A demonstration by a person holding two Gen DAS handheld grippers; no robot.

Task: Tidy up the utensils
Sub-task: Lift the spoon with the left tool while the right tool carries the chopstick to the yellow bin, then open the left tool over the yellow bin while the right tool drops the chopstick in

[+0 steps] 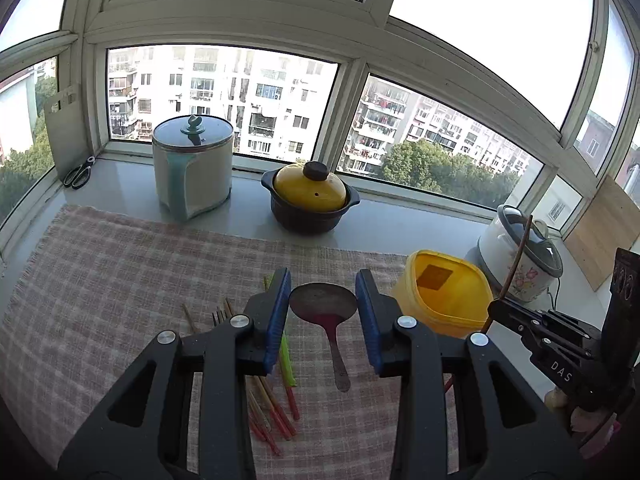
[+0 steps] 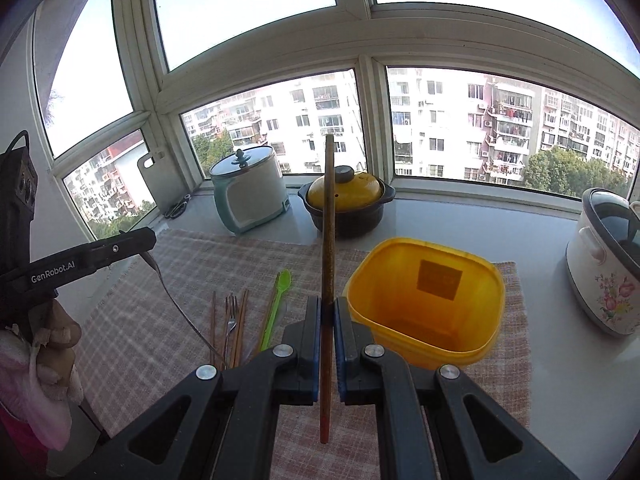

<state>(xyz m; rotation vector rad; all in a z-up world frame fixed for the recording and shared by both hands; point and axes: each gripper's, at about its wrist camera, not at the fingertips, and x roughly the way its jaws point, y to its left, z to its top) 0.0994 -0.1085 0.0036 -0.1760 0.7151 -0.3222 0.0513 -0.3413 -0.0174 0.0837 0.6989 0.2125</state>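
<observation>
Right gripper is clamped on a brown chopstick that stands upright between its blue pads, reddish end down, just left of the yellow plastic tub. Left gripper is closed on the round head of a dark spoon, gripping it by its edges, and the handle hangs down over the cloth; the right wrist view shows that spoon edge-on, dangling from the fingertips. Both grippers are above a pink checked cloth, where the tub sits at the right edge, open side up, with a square label on its floor. Loose on the cloth to the left of the tub lie a green spoon, a metal fork and several chopsticks, some red-tipped. Behind them, on the pale window ledge, stand a dark clay pot with a yellow lid, a pale blue electric pot and a flowered rice cooker. Scissors lie in the far left corner below a white cutting board that leans on the window frame.
</observation>
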